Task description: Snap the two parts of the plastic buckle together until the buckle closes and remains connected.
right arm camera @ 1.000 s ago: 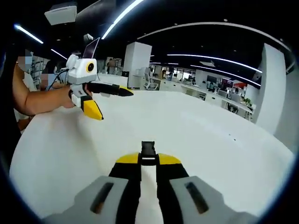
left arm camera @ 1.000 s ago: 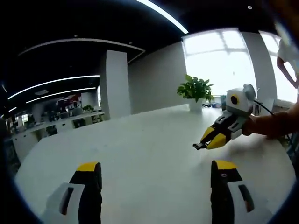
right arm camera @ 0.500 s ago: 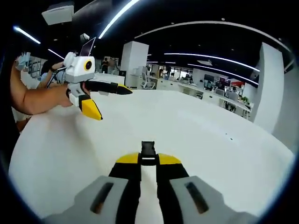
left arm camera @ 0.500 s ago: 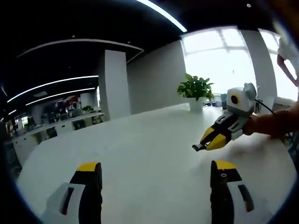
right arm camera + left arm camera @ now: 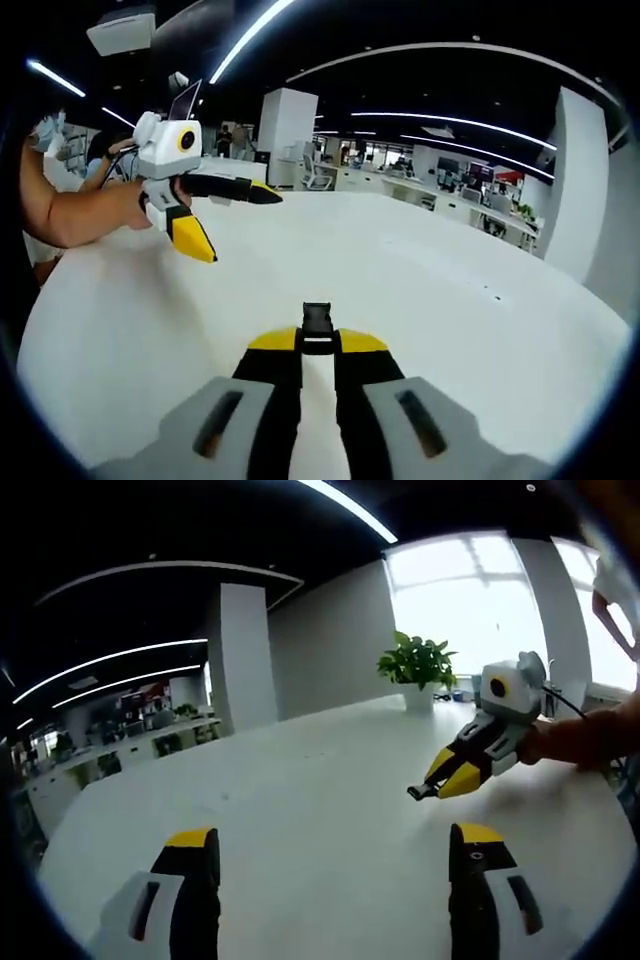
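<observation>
While left gripper (image 5: 240, 215) gapes, right gripper (image 5: 317, 345) pinching buckle part (image 5: 317, 326)

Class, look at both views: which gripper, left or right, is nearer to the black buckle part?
Right. The right gripper is shut on the buckle part, which sticks out between its tips. The left gripper hovers open, apart from it, above the white table.

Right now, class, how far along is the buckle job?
Done: the right tool is shut on one black buckle part. In hand: it is held above the white table. Left: the left tool is open with nothing in it, so the snapping together is not yet done.
</observation>
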`<state>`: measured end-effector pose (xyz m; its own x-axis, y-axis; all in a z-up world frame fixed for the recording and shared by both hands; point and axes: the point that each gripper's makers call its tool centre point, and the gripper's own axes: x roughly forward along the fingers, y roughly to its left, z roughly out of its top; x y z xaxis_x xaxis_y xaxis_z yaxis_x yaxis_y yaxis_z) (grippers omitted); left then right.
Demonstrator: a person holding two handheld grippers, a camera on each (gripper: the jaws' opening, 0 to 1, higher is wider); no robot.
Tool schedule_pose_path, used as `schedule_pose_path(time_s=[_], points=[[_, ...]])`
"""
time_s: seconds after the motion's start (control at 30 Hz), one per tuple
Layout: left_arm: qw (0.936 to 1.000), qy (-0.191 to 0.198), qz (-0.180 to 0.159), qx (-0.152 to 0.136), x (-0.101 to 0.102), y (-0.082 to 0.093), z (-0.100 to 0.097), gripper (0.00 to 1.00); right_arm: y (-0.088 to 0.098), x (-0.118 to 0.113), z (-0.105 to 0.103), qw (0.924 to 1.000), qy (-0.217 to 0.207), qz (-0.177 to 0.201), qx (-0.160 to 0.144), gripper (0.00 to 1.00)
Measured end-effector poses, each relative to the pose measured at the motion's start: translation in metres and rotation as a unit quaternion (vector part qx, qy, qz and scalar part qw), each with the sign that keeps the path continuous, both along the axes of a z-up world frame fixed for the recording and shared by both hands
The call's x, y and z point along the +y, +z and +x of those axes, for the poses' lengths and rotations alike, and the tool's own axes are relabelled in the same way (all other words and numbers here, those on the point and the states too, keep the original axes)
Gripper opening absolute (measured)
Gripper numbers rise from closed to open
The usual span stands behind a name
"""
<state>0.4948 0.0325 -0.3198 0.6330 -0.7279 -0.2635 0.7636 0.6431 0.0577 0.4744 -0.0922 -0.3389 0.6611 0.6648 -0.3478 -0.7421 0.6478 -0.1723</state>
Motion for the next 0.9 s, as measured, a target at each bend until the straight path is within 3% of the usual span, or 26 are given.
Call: schedule_pose_path(time_s=[0.9], points=[[0.9999,0.006,0.004,0.01,0.006,-0.008,0.012,0.96,-0.003,0.007,0.019,1.0,0.004,0.0,0.003,0.1]])
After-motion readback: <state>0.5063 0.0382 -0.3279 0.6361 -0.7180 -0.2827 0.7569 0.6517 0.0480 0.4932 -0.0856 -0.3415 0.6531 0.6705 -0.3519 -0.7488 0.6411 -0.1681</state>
